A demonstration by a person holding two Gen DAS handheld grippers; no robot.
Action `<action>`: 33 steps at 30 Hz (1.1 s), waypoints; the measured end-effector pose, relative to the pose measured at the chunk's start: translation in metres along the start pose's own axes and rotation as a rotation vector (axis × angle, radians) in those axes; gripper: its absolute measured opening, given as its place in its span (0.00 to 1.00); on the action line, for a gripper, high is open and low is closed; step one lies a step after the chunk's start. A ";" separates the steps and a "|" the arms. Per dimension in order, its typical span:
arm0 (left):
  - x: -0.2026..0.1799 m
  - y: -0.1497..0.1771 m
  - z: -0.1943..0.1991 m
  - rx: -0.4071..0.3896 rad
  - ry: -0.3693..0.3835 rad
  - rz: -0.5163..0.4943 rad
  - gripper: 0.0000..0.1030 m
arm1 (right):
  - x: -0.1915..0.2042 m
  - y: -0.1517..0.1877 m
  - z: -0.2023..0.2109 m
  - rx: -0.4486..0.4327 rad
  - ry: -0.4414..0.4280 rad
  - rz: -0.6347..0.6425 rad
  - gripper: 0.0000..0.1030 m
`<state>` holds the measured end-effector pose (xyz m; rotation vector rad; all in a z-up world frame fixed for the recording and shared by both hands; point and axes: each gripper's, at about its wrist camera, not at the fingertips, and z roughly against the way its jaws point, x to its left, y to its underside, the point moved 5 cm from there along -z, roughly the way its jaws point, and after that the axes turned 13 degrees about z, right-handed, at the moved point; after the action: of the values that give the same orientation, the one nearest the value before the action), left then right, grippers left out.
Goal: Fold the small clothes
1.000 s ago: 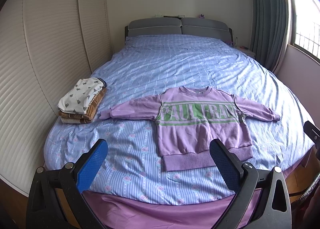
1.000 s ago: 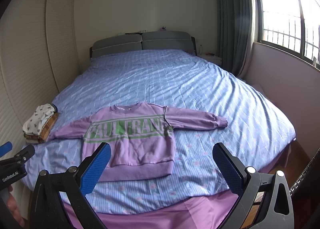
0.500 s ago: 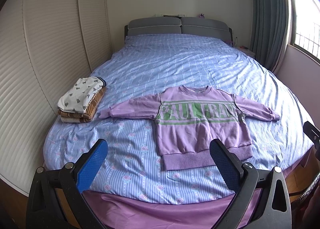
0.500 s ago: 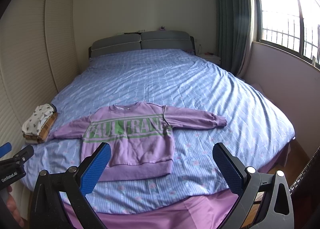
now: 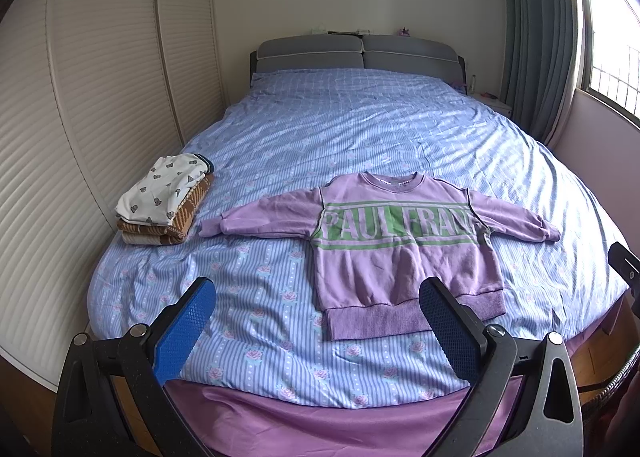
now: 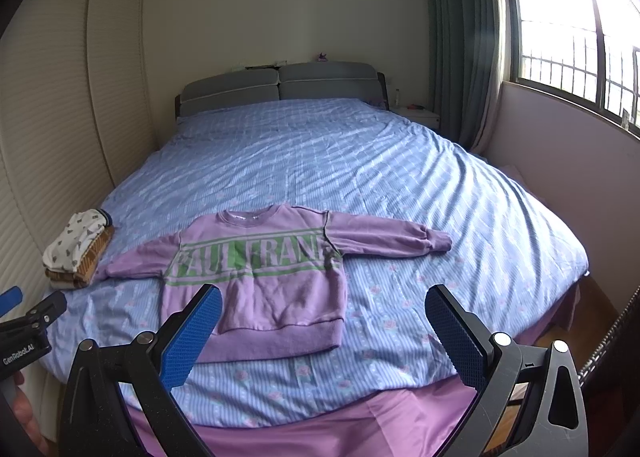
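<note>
Purple sweatshirt [image 5: 404, 245] lies flat near the bed's [image 6: 400, 161] foot edge, sleeves running left-right, ahead of both spread-wide, empty grippers; I judge my left gripper [image 5: 316, 331] sits nearer its hem than the right gripper [image 6: 324, 335]

Home bedroom. Double bed [image 5: 360, 129] with blue striped floral cover fills the room, grey padded headboard [image 5: 356, 53] at its far end. Louvred wardrobe doors [image 5: 100, 77] along the bed's left side; green curtain [image 6: 460, 37] and barred window [image 6: 568, 17] to its right. Small nightstand [image 6: 418, 115] beside the headboard. Folded clothes stack [image 5: 166, 201] on the bed's left edge.
</note>
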<state>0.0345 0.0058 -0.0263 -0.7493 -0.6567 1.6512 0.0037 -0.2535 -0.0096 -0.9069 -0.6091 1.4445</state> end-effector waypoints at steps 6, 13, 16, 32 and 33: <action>0.000 0.000 0.000 0.000 -0.001 -0.001 1.00 | 0.000 0.000 0.000 0.001 -0.001 -0.001 0.99; 0.000 0.001 0.000 0.000 0.000 -0.001 1.00 | -0.001 0.000 0.000 0.001 0.001 -0.005 0.99; 0.000 0.001 0.000 0.000 -0.001 0.000 1.00 | -0.001 0.000 0.000 0.002 0.000 -0.005 0.99; 0.009 0.002 -0.003 0.000 -0.007 0.012 1.00 | 0.005 -0.001 -0.002 0.004 -0.002 0.007 0.99; 0.008 0.002 -0.003 0.000 -0.007 0.012 1.00 | 0.006 -0.001 -0.002 0.004 -0.001 0.009 0.99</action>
<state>0.0342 0.0137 -0.0313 -0.7490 -0.6585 1.6651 0.0066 -0.2474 -0.0107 -0.9063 -0.6034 1.4536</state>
